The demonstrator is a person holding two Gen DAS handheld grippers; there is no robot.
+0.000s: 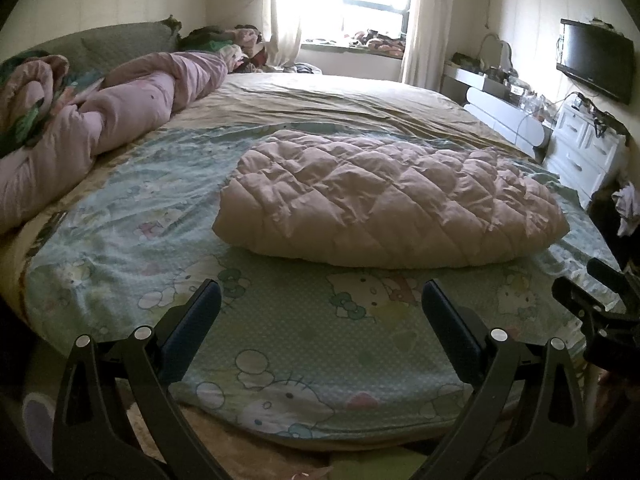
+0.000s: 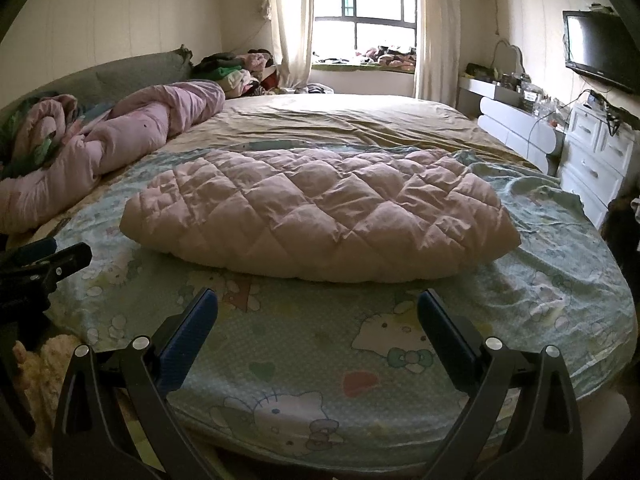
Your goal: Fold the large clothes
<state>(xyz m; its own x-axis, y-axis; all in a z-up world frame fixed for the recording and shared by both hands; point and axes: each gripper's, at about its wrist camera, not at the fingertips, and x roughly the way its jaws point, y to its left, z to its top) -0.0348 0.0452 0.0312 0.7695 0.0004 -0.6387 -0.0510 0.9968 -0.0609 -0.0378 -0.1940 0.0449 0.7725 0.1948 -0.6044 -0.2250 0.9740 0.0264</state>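
In the left wrist view, the left hand-held gripper [image 1: 321,294] hovers with its jaws spread wide and empty above the near edge of the bed [image 1: 340,112], over the pale green cartoon-print sheet [image 1: 288,344]. Just beyond it lies the folded pink diamond-quilted padded garment [image 1: 384,196], a puffy oblong whose long axis runs left to right across the sheet. The right hand-held gripper [image 1: 592,284] shows at the right edge; whether it is open cannot be told here. In the right wrist view, the right hand-held gripper [image 2: 318,300] is likewise wide open and empty, facing the same garment [image 2: 320,212], lying crosswise on the sheet [image 2: 320,360]. A rumpled pink duvet [image 2: 120,136] is heaped at far left.
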